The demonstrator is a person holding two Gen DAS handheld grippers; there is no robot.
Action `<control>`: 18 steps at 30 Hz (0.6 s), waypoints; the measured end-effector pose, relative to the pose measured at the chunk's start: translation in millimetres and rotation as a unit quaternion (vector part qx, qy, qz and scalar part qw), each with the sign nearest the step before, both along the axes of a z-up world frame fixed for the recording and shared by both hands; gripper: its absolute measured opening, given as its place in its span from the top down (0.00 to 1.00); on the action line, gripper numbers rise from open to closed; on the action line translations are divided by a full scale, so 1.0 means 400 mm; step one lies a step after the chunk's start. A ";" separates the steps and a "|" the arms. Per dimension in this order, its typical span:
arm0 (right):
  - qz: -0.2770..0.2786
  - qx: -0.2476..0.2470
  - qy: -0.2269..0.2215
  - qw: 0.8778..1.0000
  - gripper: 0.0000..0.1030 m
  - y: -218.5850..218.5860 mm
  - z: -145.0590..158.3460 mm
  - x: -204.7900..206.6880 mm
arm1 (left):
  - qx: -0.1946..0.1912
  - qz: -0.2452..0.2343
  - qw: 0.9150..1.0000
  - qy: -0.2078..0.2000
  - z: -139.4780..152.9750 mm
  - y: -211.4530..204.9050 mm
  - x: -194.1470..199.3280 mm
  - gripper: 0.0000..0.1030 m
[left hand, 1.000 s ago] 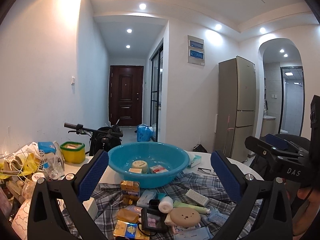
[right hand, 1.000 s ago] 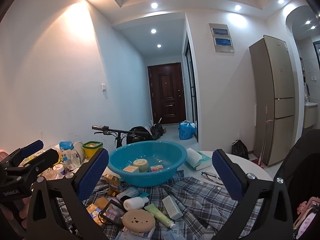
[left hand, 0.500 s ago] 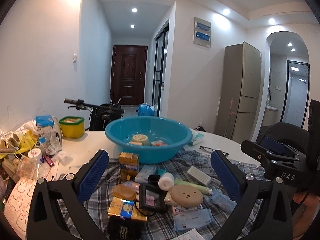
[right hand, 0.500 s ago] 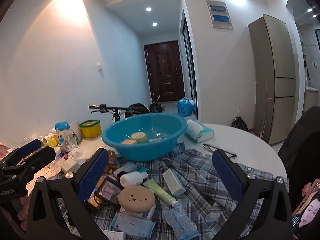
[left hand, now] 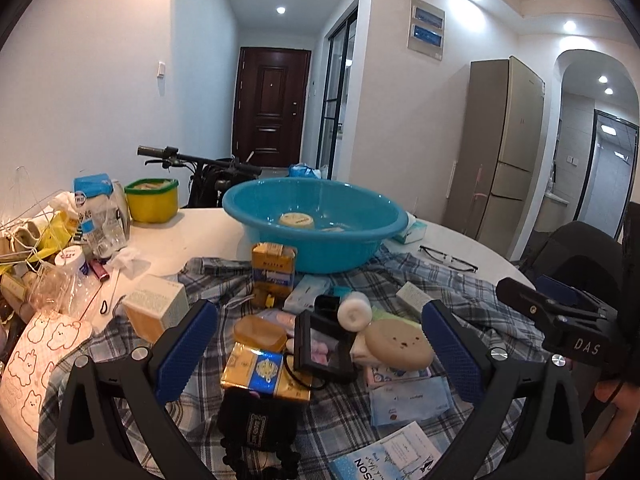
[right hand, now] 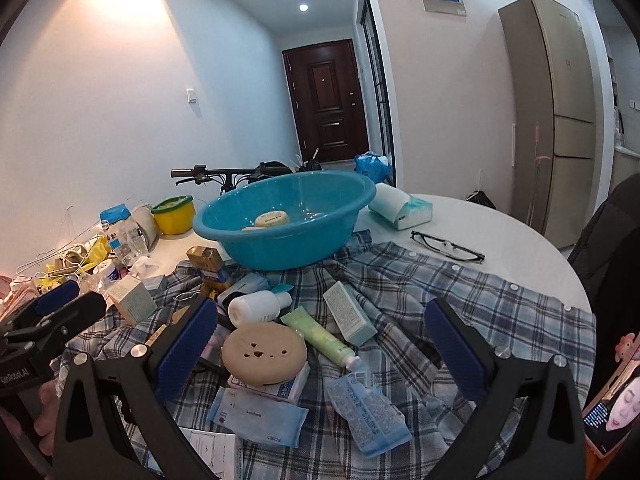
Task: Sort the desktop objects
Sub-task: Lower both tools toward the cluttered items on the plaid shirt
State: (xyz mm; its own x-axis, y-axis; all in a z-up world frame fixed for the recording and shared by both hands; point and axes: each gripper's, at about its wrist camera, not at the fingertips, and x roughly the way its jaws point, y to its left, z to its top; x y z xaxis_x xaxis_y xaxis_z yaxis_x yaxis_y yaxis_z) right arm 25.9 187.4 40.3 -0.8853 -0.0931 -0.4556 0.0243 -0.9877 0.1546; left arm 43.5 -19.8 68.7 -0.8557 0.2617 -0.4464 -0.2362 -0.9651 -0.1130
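Left claw: the left gripper [left hand: 320, 340] hangs wide apart over the heap, nothing between its pads [left hand: 186, 346].
Right claw: the right gripper [right hand: 320, 340] is spread just as wide and empty, poised above the round compact [right hand: 264, 354].
Goods: the loose things lie piled on a plaid shirt [right hand: 460, 292] spread over the white table [right hand: 500, 232], near the front edge.
Basin: the teal basin [left hand: 312, 224] stands behind the pile, its base on the shirt's far edge; a round tin [left hand: 296, 220] already lies in it.
Step in hand: I'd judge each claw is choosing a first piece; little looks sorted yet.
Good pick, left: the gold box [left hand: 264, 372] or the amber soap [left hand: 260, 332] sit on top and nearest; come straight down, pads on the long sides.
Good pick, right: the white bottle [right hand: 256, 308] lies on its side; grip across the barrel, for it may roll.
Mind: the shirt is loose and could drag with a low grab; the glasses [right hand: 446, 246] lie apart on the table and want gentle handling.
Spacing: the claws work close together, so take turns toward the basin.
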 end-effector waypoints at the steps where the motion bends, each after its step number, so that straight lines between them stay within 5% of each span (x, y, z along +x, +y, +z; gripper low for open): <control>1: 0.001 -0.001 -0.002 1.000 0.00 0.001 -0.003 -0.001 | -0.001 0.000 1.000 -0.003 -0.005 0.000 0.000 0.00; 18: -0.014 0.008 -0.015 1.000 0.00 -0.005 -0.037 -0.017 | 0.005 0.027 0.998 -0.052 -0.084 -0.034 -0.005 0.00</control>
